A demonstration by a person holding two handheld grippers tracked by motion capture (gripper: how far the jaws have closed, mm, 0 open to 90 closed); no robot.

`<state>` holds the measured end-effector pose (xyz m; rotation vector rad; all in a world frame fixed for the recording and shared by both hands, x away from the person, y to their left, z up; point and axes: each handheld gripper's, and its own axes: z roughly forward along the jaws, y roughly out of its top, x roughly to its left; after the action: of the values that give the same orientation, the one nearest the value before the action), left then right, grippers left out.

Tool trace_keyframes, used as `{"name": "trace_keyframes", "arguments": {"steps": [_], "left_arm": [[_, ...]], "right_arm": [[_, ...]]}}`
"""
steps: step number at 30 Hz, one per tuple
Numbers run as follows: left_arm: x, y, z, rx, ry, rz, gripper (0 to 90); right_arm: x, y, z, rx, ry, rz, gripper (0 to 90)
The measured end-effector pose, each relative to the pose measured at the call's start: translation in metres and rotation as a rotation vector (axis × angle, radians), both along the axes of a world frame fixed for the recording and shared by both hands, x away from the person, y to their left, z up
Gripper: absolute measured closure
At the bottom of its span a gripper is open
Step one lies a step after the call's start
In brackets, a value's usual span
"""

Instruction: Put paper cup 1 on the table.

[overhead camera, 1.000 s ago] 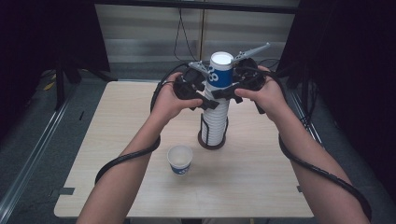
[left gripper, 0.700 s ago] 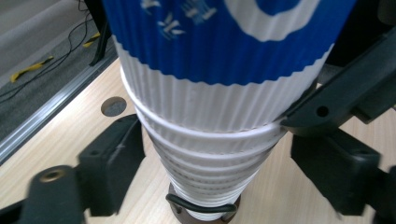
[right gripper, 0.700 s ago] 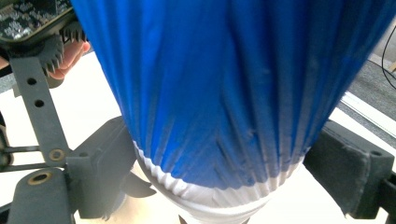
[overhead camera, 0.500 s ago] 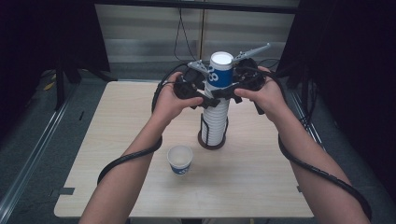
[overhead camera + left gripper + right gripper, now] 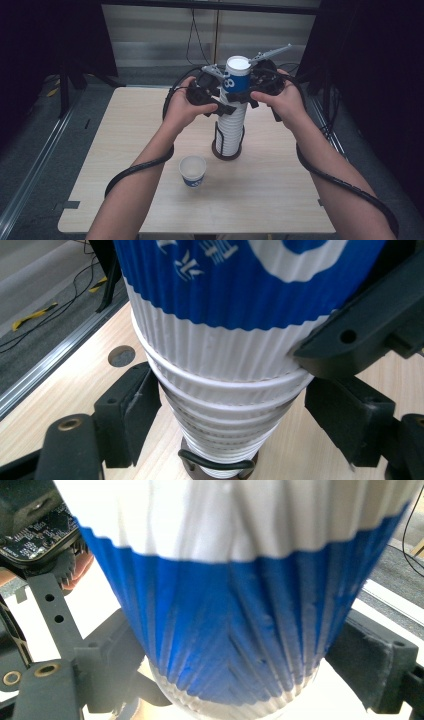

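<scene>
A tall stack of ribbed white paper cups (image 5: 230,131) stands in a dark wire holder (image 5: 227,151) at mid-table. The top cup (image 5: 237,75) is blue and white. My left gripper (image 5: 218,104) comes from the left, just under that top cup. Its jaws have just been closing on the stack (image 5: 225,405), and its pads (image 5: 134,412) now touch the cups on both sides. My right gripper (image 5: 250,93) is shut on the top cup (image 5: 235,630), one jaw on each side of its blue band. The right gripper's jaw (image 5: 367,335) presses the top cup's lower edge.
A single blue-and-white cup (image 5: 193,170) stands upright and open on the wooden table (image 5: 280,200), in front and left of the stack. Cables trail from both grippers along the forearms. A metal rail (image 5: 35,170) runs along the floor on the left.
Both hands have stayed where they were around the top of the stack. The left gripper's jaws have drawn in against the cups.
</scene>
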<state>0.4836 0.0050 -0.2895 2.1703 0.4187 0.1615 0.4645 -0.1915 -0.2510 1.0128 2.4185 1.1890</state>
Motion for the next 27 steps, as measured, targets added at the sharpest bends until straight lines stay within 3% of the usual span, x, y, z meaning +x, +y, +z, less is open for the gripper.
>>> {"name": "trace_keyframes", "arguments": {"steps": [14, 20, 23, 27], "left_arm": [[-0.0003, 0.0001, -0.0005, -0.01, 0.005, 0.005, 22.3], [0.0007, 0.0011, -0.0008, -0.044, 0.025, 0.016, 16.3], [0.0026, 0.0021, -0.0011, -0.074, 0.057, 0.034, 16.9], [0.0023, 0.0012, -0.0019, -0.074, 0.053, 0.032, 17.3]], "right_arm": [[-0.001, -0.0012, 0.0003, 0.004, -0.007, -0.004, 13.8], [-0.0005, 0.0004, -0.0003, 0.007, -0.012, -0.003, 13.8], [-0.0002, 0.0007, -0.0006, 0.008, -0.013, -0.004, 13.8], [-0.0006, 0.0013, -0.0005, 0.008, -0.014, -0.011, 13.8]]}}
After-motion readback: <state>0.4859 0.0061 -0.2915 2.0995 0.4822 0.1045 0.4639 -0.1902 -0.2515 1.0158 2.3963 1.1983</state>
